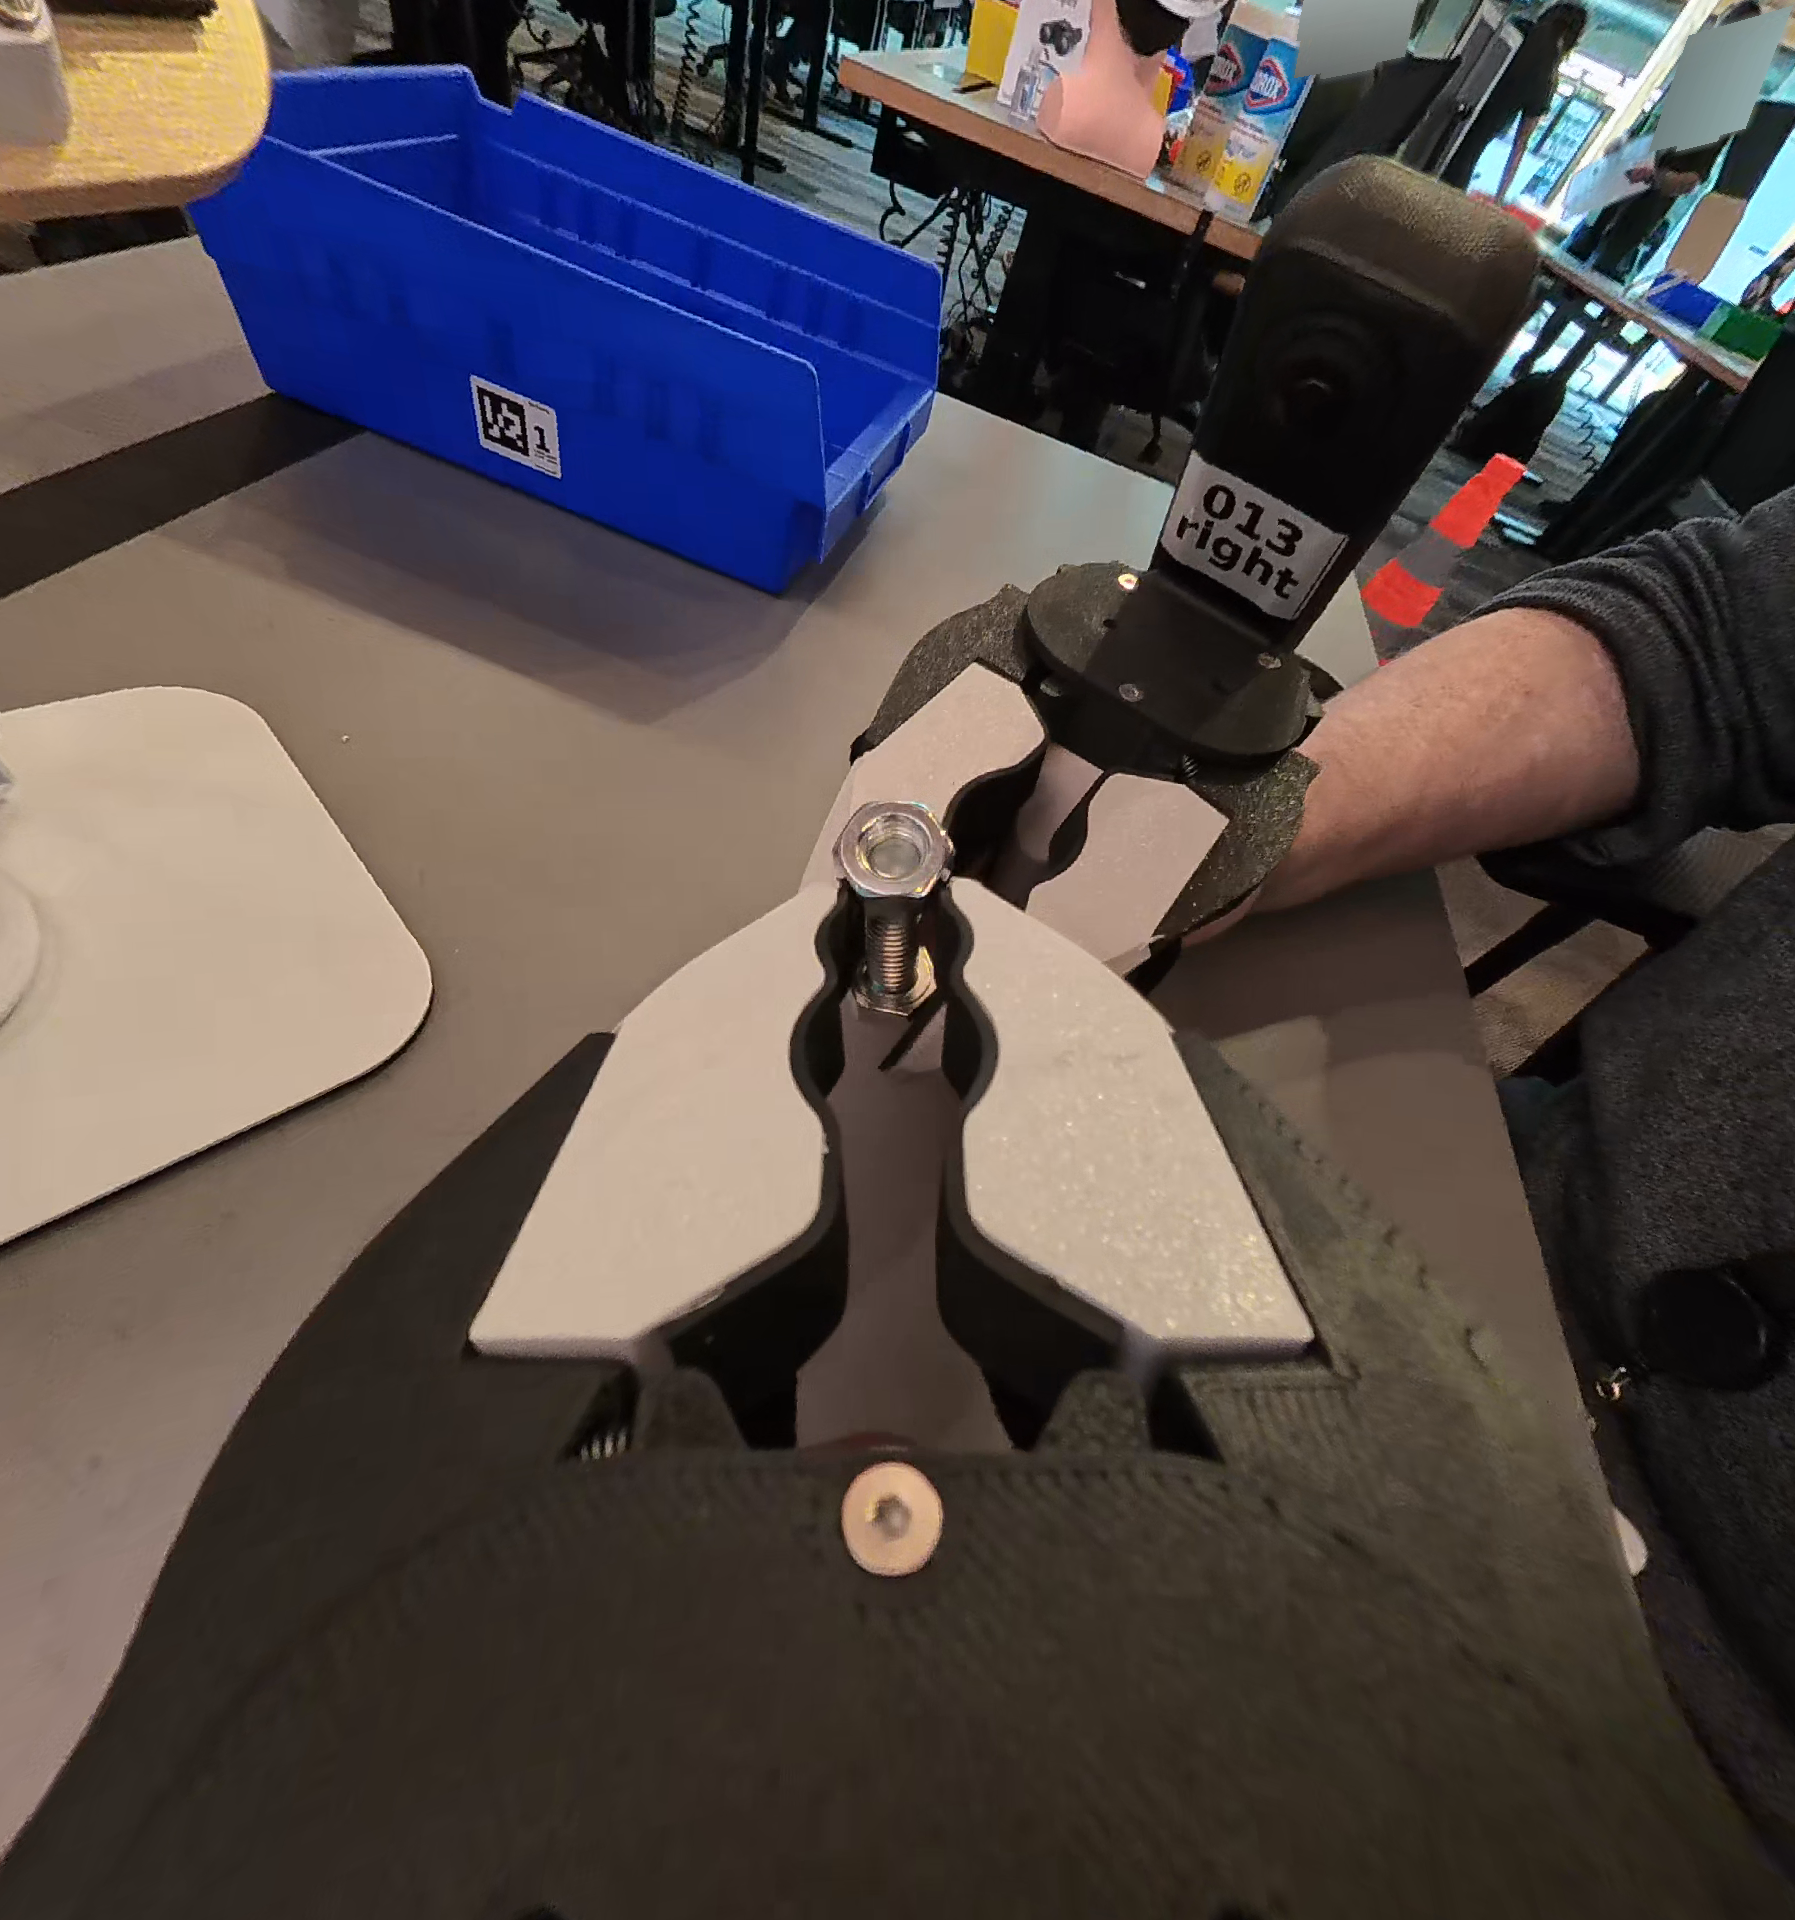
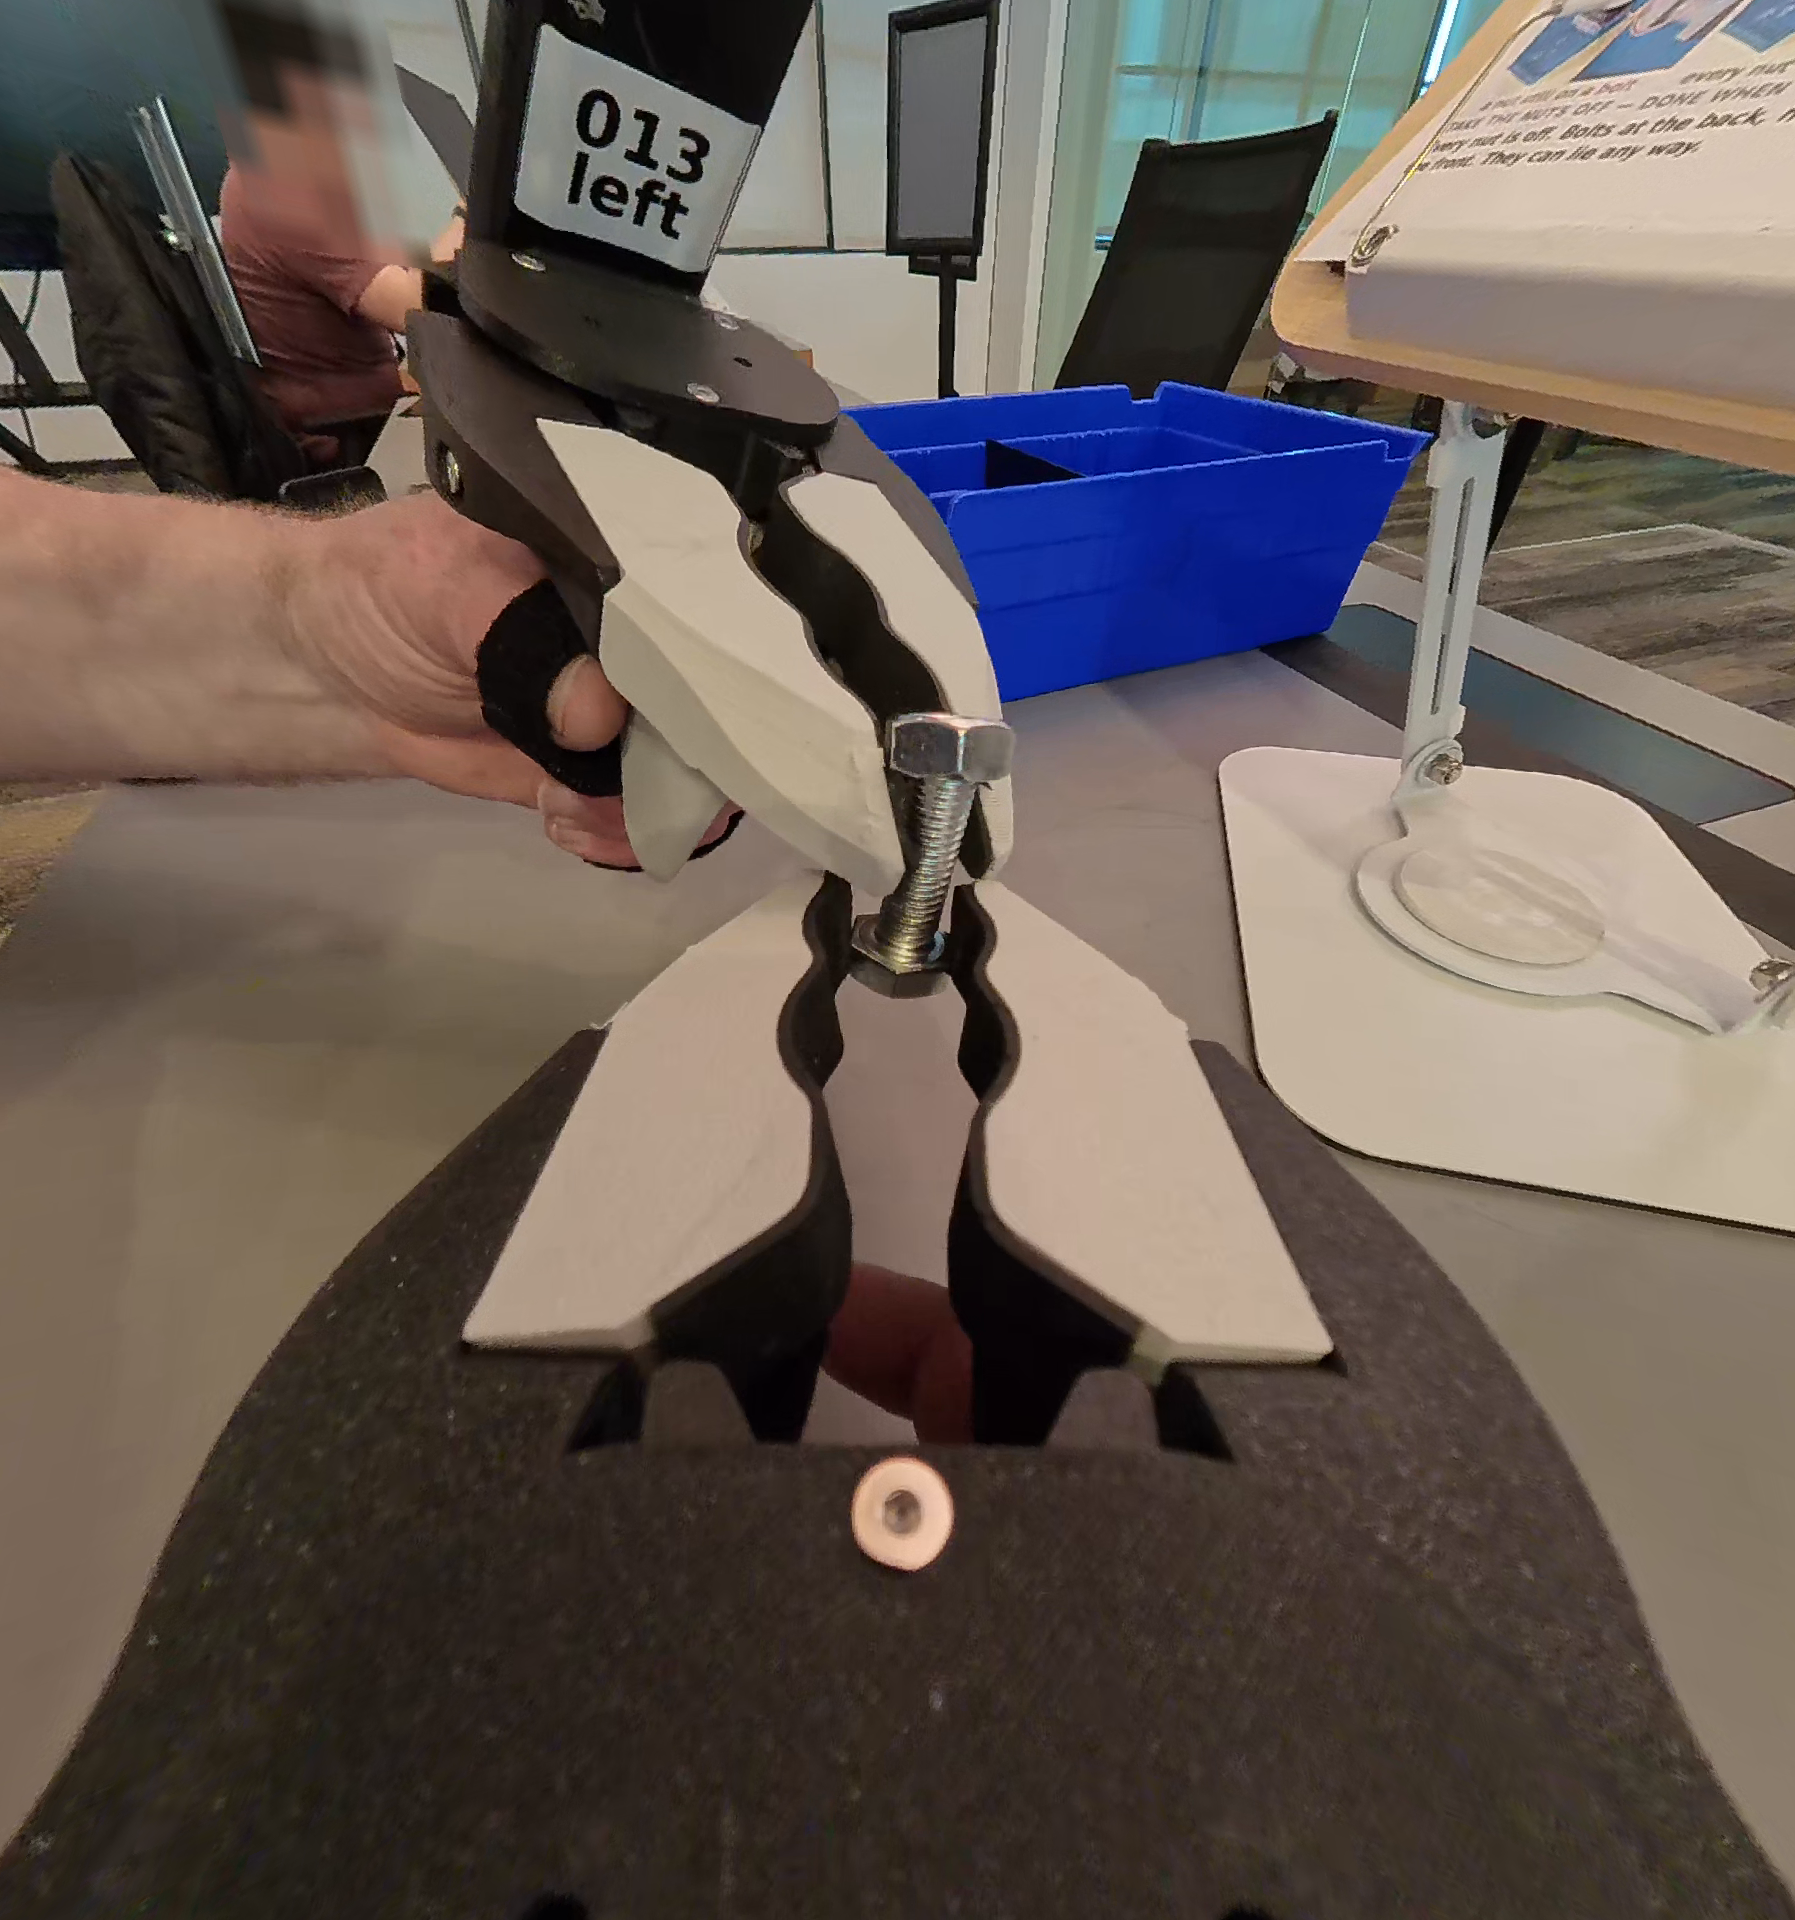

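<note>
I have a stiff, slick steel bolt (image 2: 937, 831) held by its threads in my left tool (image 2: 940, 821), with its nut (image 2: 898, 961) clamped by my right tool (image 2: 898, 935).

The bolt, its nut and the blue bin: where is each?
Bolt (image 2: 937, 831): right wrist view, threaded shank.
Nut (image 2: 898, 961): right wrist view, top face near the shank.
Blue bin (image 1: 602, 343): left wrist view, side wall.
</note>
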Available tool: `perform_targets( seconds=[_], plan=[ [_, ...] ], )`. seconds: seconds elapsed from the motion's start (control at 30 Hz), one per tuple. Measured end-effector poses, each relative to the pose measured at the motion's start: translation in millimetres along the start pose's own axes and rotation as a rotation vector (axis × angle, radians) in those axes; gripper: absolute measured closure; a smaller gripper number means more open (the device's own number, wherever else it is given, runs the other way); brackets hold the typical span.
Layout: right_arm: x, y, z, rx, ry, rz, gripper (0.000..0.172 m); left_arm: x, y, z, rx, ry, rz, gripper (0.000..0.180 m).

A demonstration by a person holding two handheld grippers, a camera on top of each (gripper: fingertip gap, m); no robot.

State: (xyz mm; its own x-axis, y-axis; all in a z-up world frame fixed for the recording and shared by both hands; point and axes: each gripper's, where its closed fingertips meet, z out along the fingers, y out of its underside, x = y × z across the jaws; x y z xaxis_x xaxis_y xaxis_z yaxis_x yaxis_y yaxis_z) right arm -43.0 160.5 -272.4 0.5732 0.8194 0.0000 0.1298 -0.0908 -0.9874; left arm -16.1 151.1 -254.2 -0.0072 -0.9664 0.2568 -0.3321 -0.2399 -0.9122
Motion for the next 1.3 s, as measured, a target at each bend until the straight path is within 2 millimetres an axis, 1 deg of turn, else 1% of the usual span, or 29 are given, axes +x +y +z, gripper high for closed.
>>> perform_targets(
  seconds=[0.47,0.67,1.03,1.2,1.3],
  plan=[
    [-1,2,1,-0.012,-0.002,-0.016,0.153,0,-2,-2,0.013,-0.011,0.043,0.169],
    [-3,1,1,-0.020,-0.009,-0.026,0.153,3,0,-1,-0.010,0.008,0.058,0.169],
    [-4,4,2,-0.047,-0.011,-0.050,0.153,2,3,-3,-0.014,0.008,0.071,0.172],
    [-6,10,3,-0.085,-0.025,-0.076,0.153,3,9,-3,-0.025,0.027,0.062,0.171],
    [-8,9,0,-0.089,-0.043,-0.074,0.153,7,8,-7,-0.002,0.039,0.062,0.166]
  ],
)
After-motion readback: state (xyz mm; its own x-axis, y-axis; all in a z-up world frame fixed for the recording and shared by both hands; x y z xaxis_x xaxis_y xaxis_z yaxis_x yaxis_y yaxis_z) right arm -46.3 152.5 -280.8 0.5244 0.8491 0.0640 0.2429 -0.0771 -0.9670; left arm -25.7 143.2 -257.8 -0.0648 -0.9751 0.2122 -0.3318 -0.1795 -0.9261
